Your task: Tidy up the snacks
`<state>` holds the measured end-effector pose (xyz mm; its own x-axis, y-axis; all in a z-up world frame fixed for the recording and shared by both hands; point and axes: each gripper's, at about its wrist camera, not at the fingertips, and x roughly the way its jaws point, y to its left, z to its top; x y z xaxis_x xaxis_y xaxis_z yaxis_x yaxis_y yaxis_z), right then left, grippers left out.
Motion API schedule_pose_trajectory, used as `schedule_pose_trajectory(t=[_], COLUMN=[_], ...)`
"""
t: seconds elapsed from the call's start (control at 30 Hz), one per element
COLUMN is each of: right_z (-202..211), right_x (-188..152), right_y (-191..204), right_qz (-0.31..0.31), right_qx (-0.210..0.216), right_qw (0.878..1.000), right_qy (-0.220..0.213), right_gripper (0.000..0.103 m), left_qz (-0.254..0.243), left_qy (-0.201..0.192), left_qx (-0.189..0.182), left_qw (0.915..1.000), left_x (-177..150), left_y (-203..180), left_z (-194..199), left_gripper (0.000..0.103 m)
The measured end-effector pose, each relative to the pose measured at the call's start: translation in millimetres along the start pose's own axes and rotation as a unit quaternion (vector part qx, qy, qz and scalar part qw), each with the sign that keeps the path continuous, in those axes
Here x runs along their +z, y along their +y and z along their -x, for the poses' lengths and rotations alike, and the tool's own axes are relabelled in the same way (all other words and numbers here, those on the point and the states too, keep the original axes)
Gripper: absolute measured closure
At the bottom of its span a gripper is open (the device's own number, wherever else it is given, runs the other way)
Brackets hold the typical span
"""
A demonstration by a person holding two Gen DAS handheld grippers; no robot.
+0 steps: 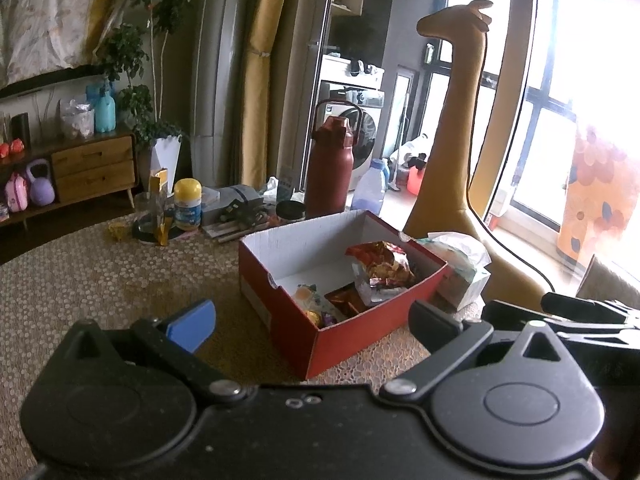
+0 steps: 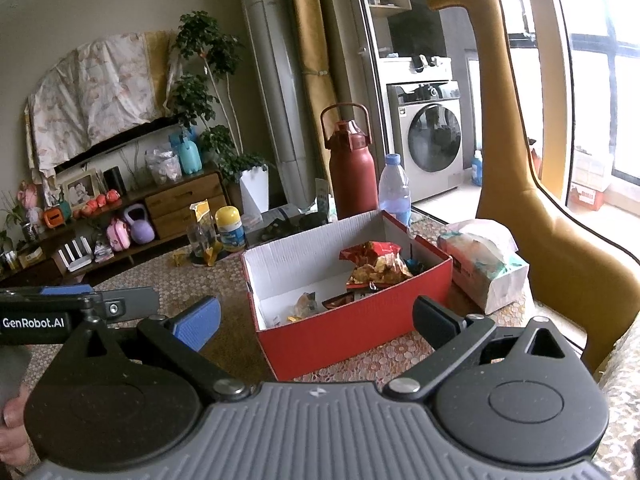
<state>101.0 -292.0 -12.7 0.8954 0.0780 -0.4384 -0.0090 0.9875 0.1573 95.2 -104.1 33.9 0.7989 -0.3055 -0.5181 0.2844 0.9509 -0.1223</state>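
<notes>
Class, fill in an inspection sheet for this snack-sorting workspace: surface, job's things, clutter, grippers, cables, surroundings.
Surface: table under a dotted patterned cover.
Job's things: red box open, holding a red snack bag and smaller packets.
Clutter: tissue pack right of the box; maroon flask, water bottle and yellow-lidded tub behind.
Grippers: left gripper open, empty; right gripper open, empty.
Cables: black cable hanging beside the giraffe.
Surroundings: giraffe figure, washing machine, potted plant, wooden cabinet.
</notes>
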Motion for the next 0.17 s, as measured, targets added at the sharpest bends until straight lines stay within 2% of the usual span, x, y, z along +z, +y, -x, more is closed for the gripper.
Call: schedule_pose_trajectory(t=[0.17], right_z=[1.7], right_x=[-3.5], right_y=[2.8], right_qz=[0.002], right_qx=[0.001], right_qw=[1.000], right_qy=[0.003], right_gripper=[0.000], left_qz=[0.002], left_qy=[0.001], left_qx=[-0.003], left_qw=[1.0000], left_x=[0.0], left_y=[3.5], left_z=[2.4], left_gripper=[0.000])
